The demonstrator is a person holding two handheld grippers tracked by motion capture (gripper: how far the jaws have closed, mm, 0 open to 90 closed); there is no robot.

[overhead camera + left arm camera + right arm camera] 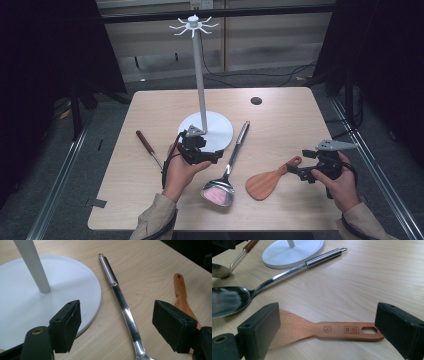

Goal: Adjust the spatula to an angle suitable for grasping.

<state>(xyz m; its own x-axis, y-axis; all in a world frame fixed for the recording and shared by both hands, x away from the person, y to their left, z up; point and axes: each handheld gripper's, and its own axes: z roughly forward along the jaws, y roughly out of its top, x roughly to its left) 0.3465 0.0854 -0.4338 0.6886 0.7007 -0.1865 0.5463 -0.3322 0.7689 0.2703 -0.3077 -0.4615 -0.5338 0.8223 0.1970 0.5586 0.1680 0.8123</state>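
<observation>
Both grippers hover low over the table, jaws spread wide and holding nothing. Left gripper [216, 156] sits just beside the white stand's base [220, 127], its jaws straddling the steel handle of the big serving spoon [120, 293], which lies flat with its bowl toward the person. Right gripper [296, 170] lines up on the wooden spatula [329, 330], the handle with its hanging hole lying flat between the open jaws, untouched. By my reading this is the approach step, with each hand picking its utensil. Next comes a descent and a firm pinch on each handle, then a lift toward the hooks [193, 24] atop the pole.
</observation>
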